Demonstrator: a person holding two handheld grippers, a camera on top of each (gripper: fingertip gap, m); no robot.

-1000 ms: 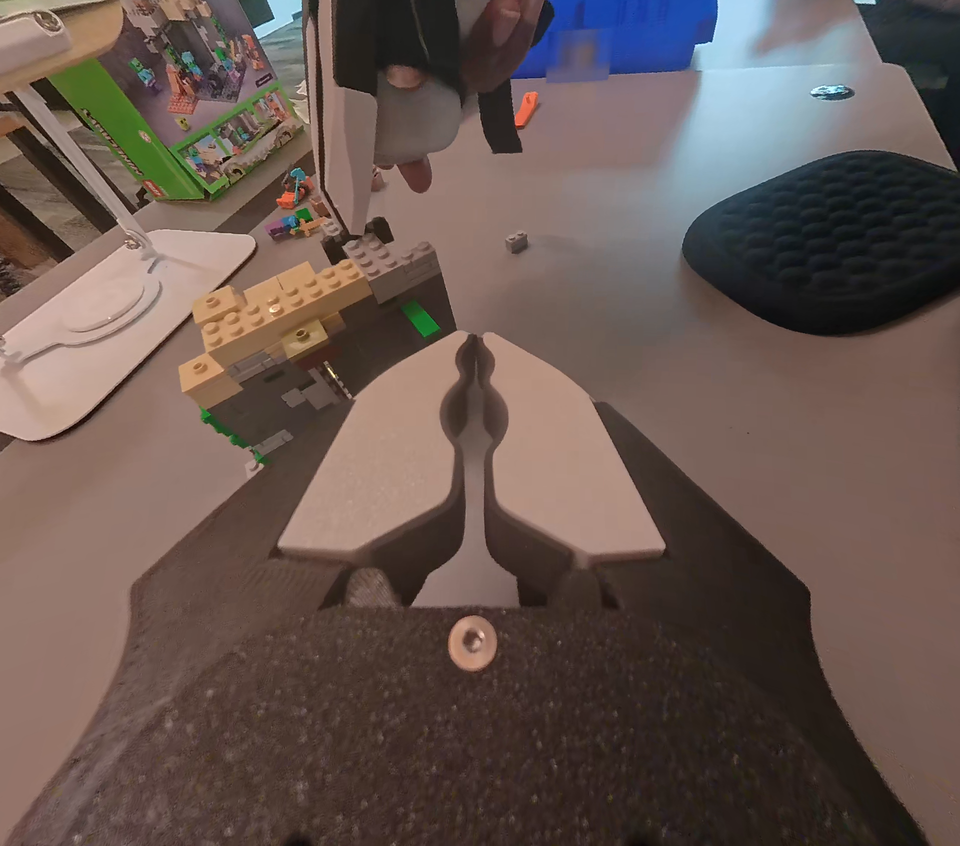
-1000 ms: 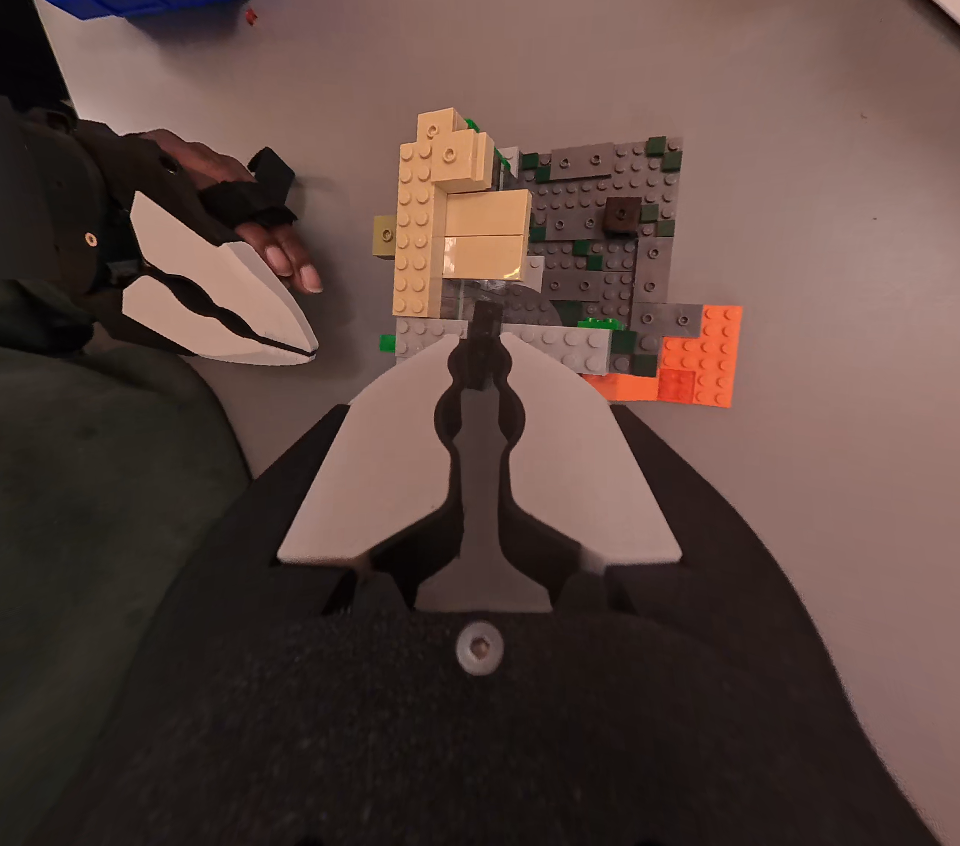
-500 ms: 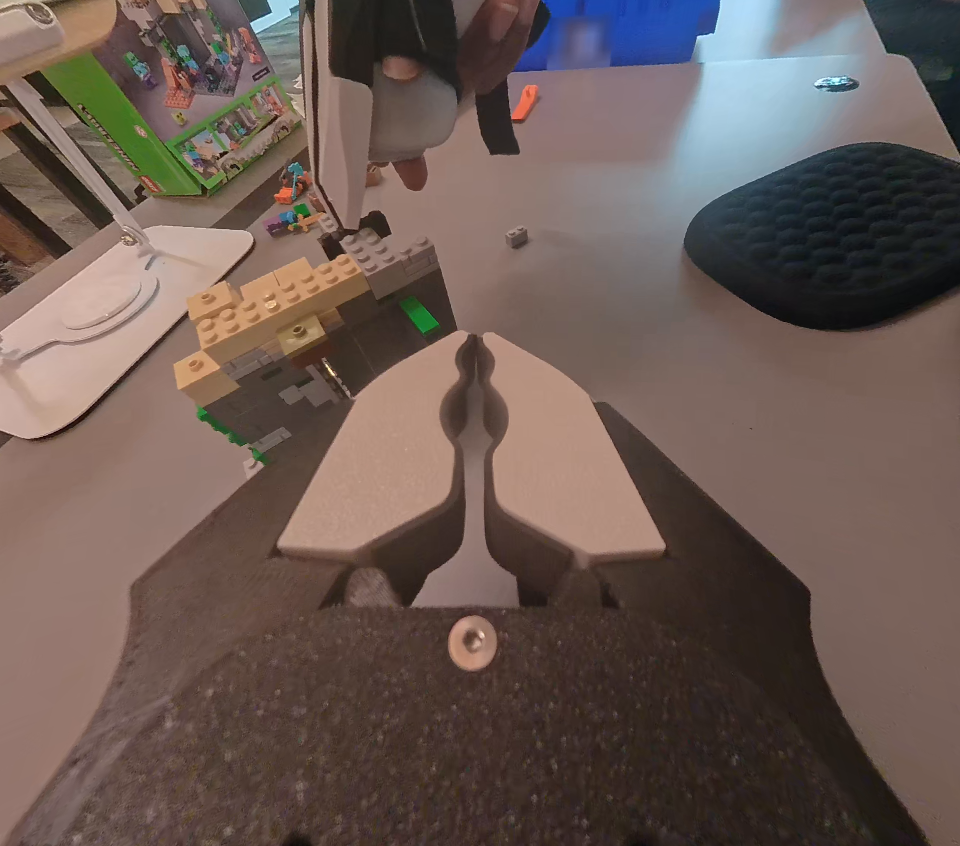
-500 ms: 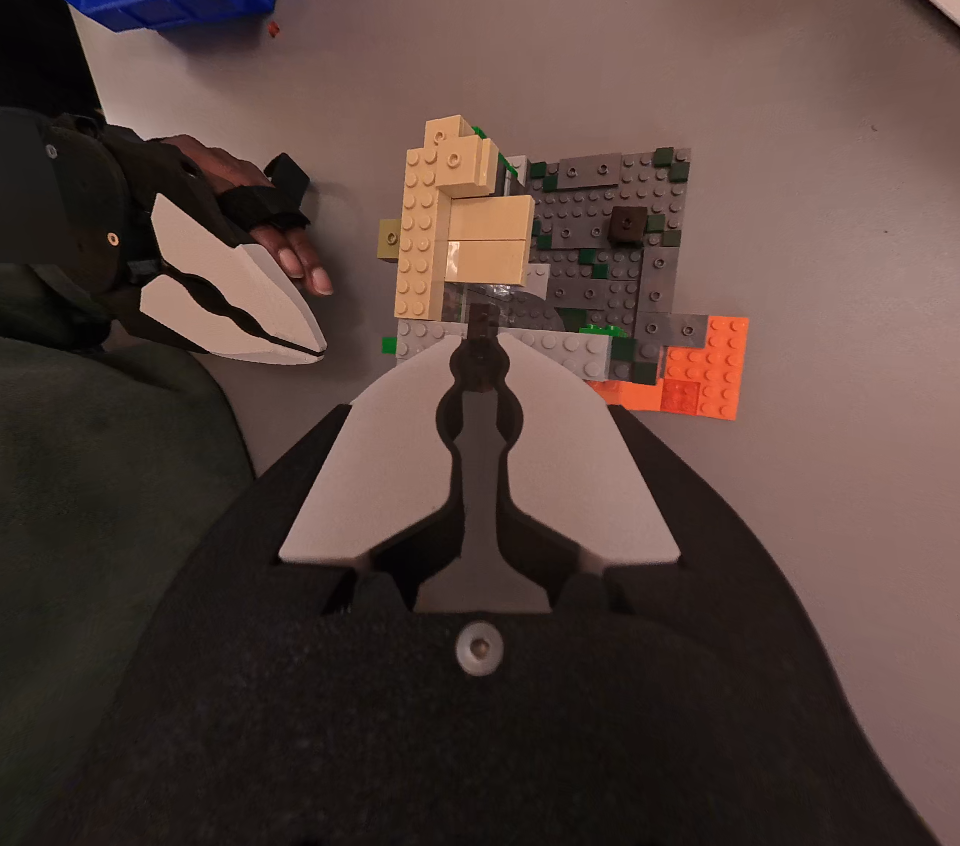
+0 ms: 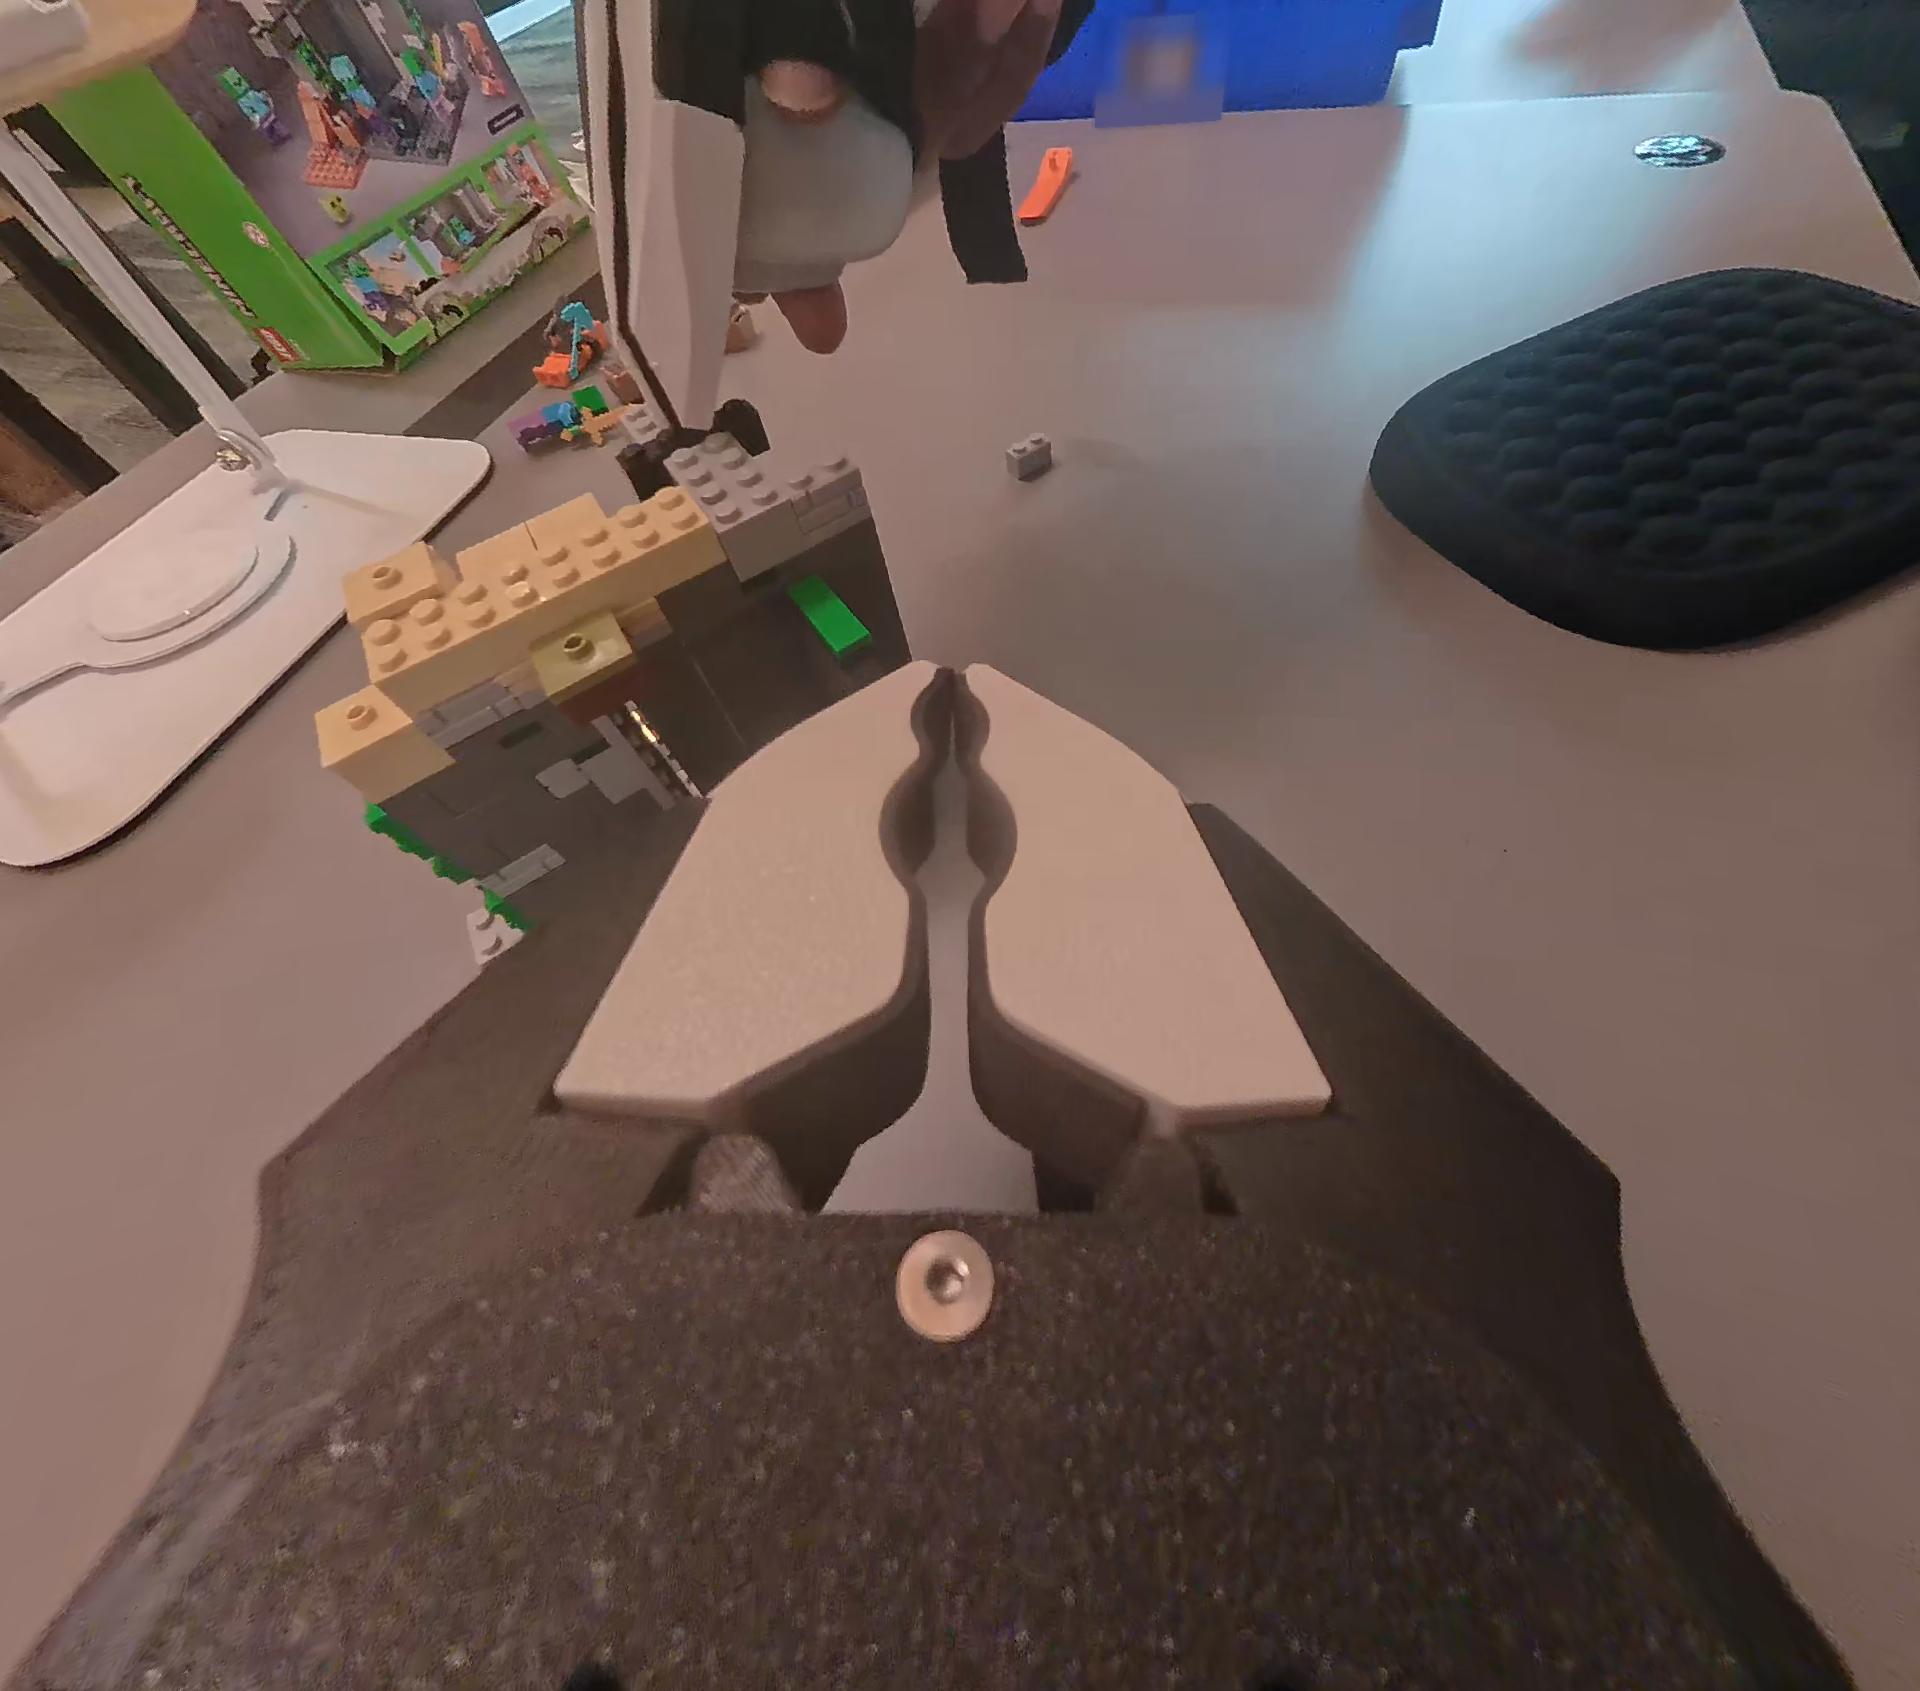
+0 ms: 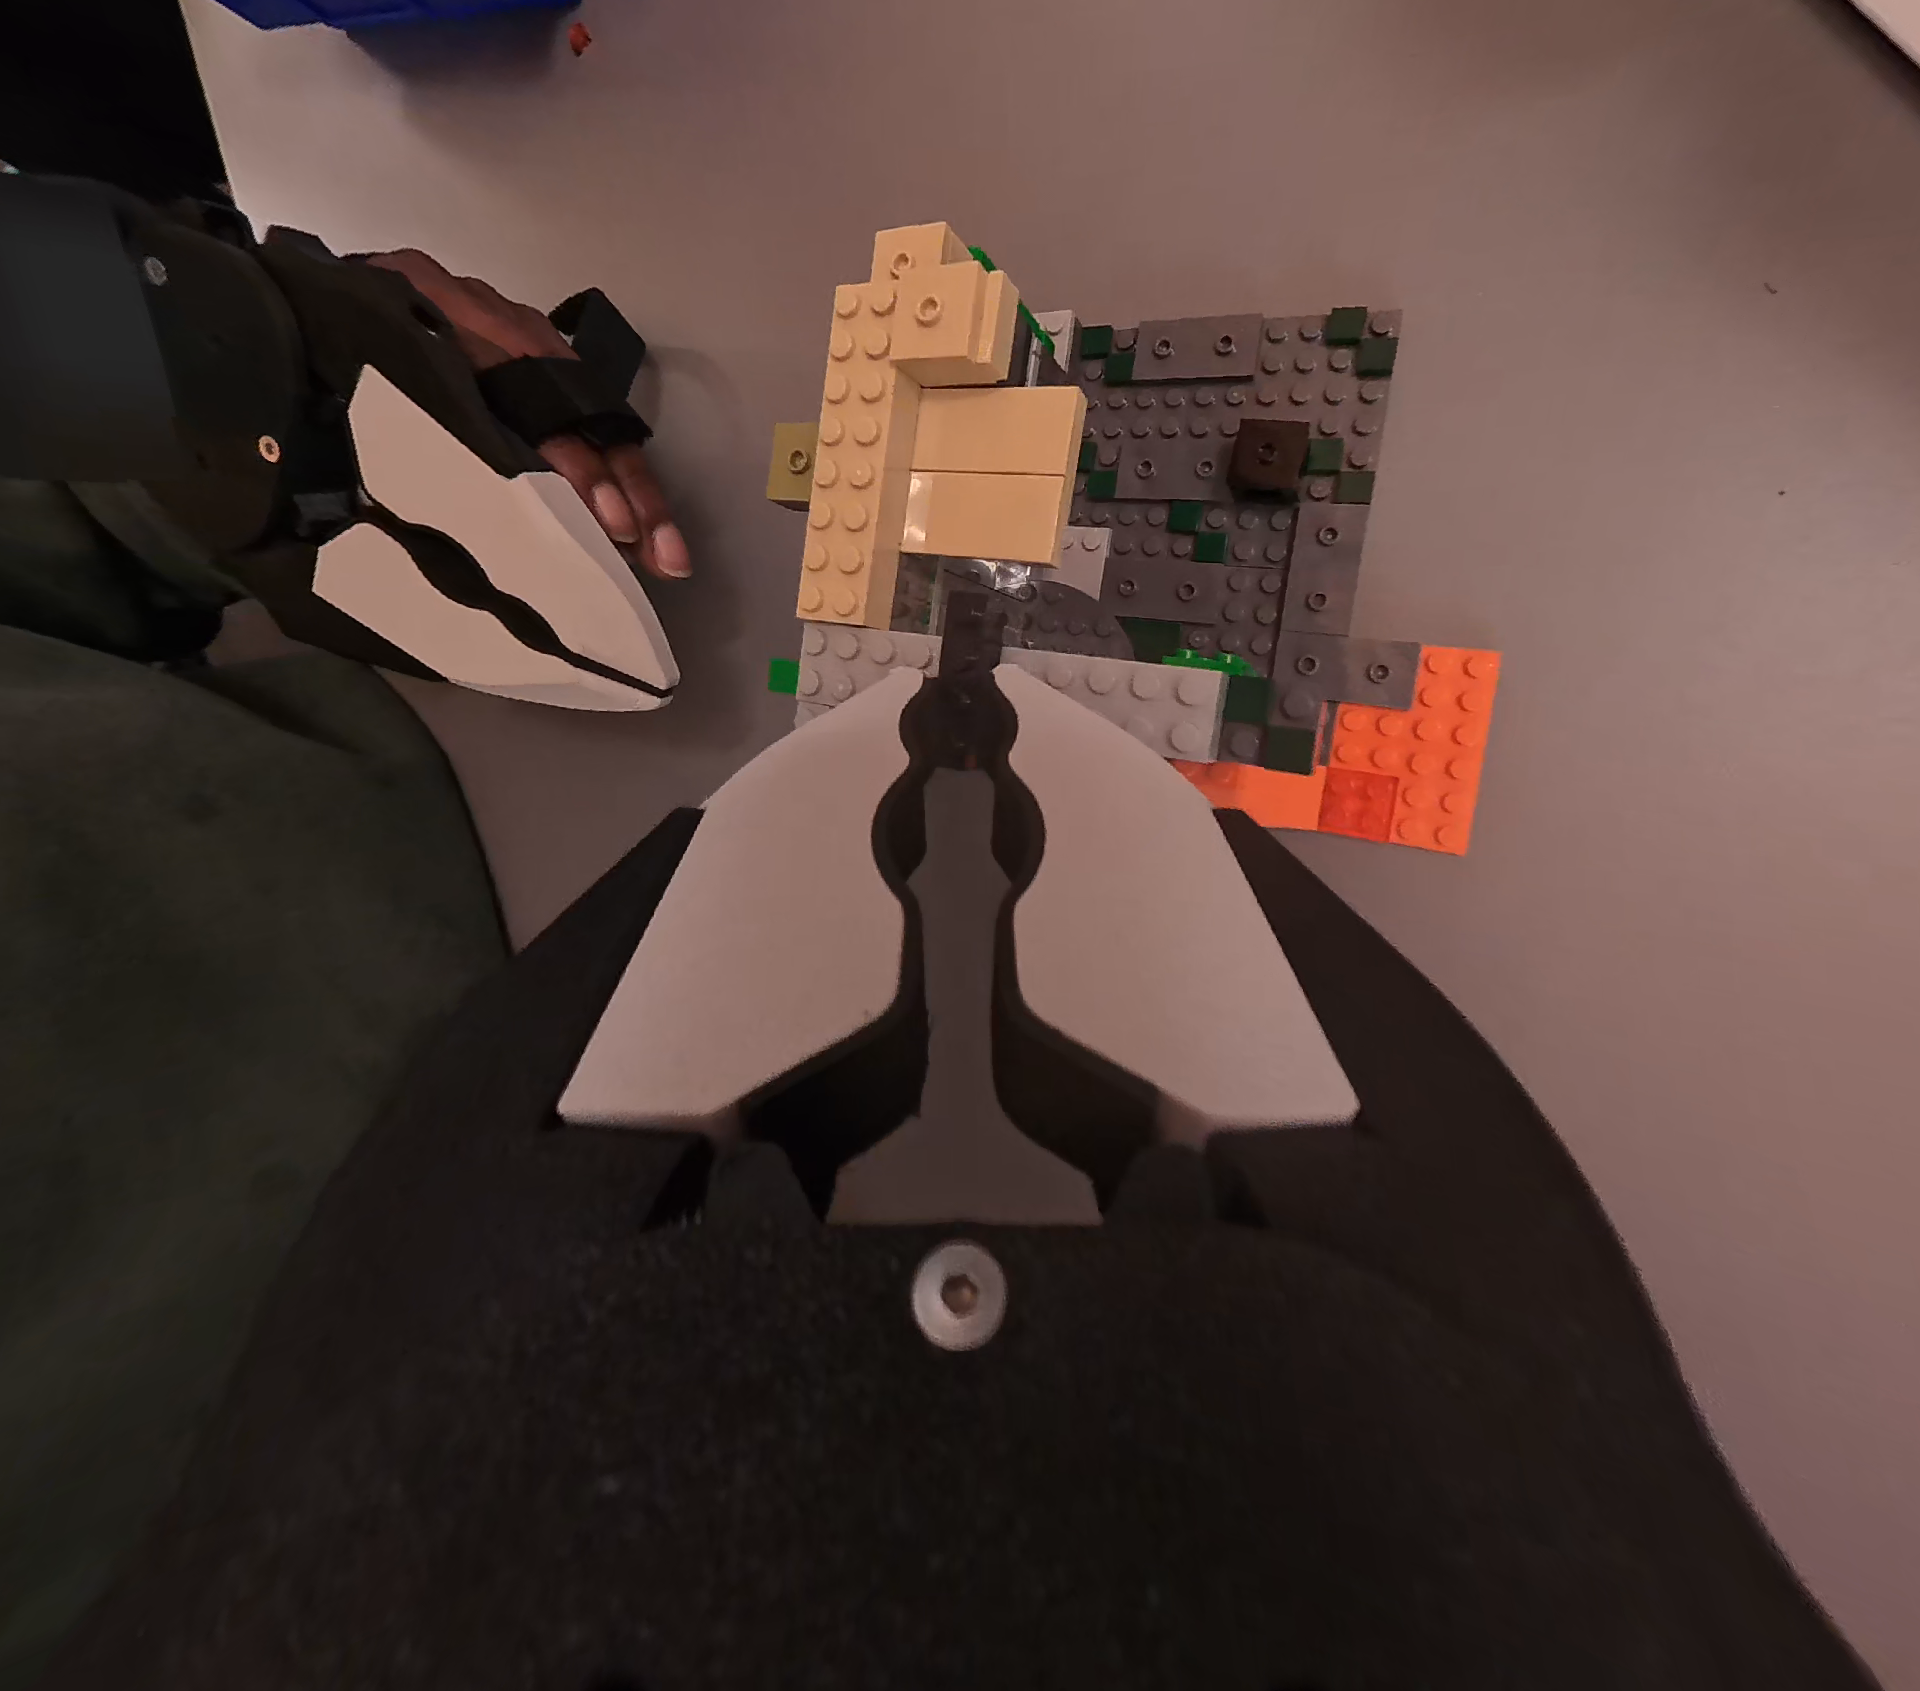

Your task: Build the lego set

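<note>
My left tool point(image 5: 951, 685) is pressed together on nothing, low beside the brick build point(image 6: 1091, 519) near my tabletop point(image 5: 1299, 602) edge. My right tool point(image 6: 961, 685) pinches a dark piece point(image 6: 966, 633), long axis vertical, directly above the build's grey wall point(image 6: 1122, 691).

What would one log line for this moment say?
left gripper: shut, empty, beside brick model | right gripper: shut on dark piece over model's grey bricks

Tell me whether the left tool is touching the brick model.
Apart. The right wrist view shows the shut left tool beside the brick model, with bare grey table between them.
</note>
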